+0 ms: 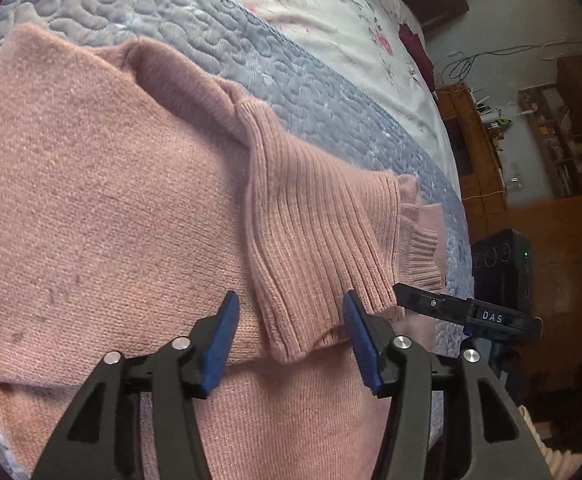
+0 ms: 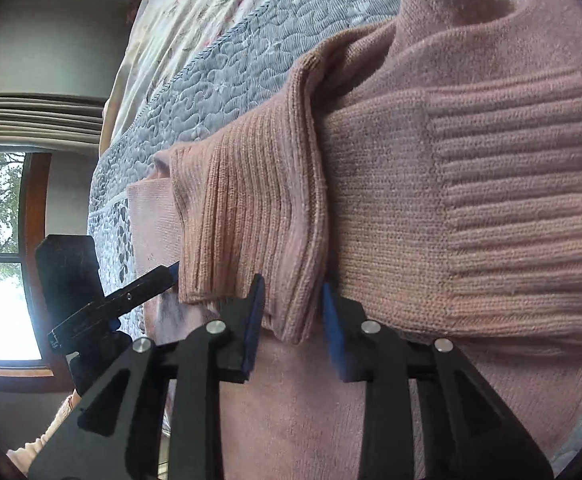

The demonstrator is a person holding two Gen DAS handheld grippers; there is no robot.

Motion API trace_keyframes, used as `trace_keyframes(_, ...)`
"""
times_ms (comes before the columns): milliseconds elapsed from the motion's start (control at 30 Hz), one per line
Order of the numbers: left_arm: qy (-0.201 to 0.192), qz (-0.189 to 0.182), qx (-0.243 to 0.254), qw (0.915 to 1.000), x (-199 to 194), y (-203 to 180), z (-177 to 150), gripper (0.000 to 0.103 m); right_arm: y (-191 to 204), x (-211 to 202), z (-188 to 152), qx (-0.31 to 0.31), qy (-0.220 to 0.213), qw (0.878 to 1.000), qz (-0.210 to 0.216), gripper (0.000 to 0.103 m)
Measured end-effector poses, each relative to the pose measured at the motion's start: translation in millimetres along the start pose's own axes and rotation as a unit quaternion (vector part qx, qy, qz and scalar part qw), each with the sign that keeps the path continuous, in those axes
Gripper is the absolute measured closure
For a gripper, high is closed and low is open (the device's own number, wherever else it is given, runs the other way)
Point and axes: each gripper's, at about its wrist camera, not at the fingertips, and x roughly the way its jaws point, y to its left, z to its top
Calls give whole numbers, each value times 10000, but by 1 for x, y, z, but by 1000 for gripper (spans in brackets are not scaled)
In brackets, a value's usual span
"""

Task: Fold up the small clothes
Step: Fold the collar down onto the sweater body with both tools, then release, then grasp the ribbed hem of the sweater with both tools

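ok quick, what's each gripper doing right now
Left gripper: open, ribbed cuff between its jaws.
Right gripper: open around a ribbed fold of the pink sweater.

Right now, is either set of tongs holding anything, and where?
Both sets straddle the pink sweater at its ribbed collar: left tongs wide open, right tongs closer; firm pinch cannot be told.

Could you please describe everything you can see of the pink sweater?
The pink sweater is a soft knit, smooth on the body with ribbed bands at its cuffs and hem. It lies partly folded on a grey quilted bedspread, with layers stacked. The left gripper stands open around a ribbed fold; the right gripper has a ribbed fold between its fingers.
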Motion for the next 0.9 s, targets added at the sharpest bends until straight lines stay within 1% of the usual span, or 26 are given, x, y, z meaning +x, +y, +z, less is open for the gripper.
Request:
trace_keyframes(33, 11, 53, 32, 10000, 2, -2, 1, 60, -2, 1, -1, 58, 36, 10000, 37, 91)
trace_keyframes(67, 83, 101, 59, 9999, 4, -4, 1, 83, -4, 1, -2, 110, 54, 9999, 88, 95)
trace_keyframes(100, 160, 202, 107, 9996, 6, -5, 1, 89, -5, -2, -3, 151, 22, 9998, 87, 95)
trace_keyframes(233, 234, 630, 593, 9960, 3, -13, -1, 91, -5, -19, -3, 33, -145, 9995, -263, 97)
trace_keyframes(367, 318, 728, 764, 9939, 8, -8, -4, 91, -8, -8, -4, -55, -5, 9984, -569, 97)
trace_keyframes(433, 304, 703, 676, 9948, 10, -3, -4, 90, -10, -3, -5, -107, -11, 9979, -641, 97)
trace_keyframes(567, 247, 671, 565, 9958, 7, -1, -5, 88, -15, -4, -4, -47, -20, 9985, -551, 96)
trace_keyframes(600, 220, 694, 555, 9958, 4, -3, -7, 87, -14, -6, -4, -19, -43, 9989, -474, 91)
trace_keyframes(633, 176, 765, 553, 9954, -1, -6, -10, 83, -14, -12, -7, -4, -84, 9991, -404, 89)
trace_keyframes(700, 56, 967, 613, 9934, -12, -14, -20, 65, -9, -28, -15, -119, -297, 9986, -422, 76)
trace_keyframes(767, -97, 1270, 789, 9887, -26, -25, -35, 62, -2, -45, -30, -278, -523, 9968, -535, 68)
trace_keyframes(833, -168, 1475, 995, 9839, -39, -36, -57, 58, 2, -59, -53, -485, -618, 9944, -708, 68)
trace_keyframes(867, -174, 1646, 1050, 9806, -45, -38, -69, 53, 3, -65, -67, -590, -637, 9924, -869, 66)
trace_keyframes(900, -171, 1792, 1087, 9776, -51, -38, -82, 52, 4, -69, -81, -686, -638, 9901, -1044, 64)
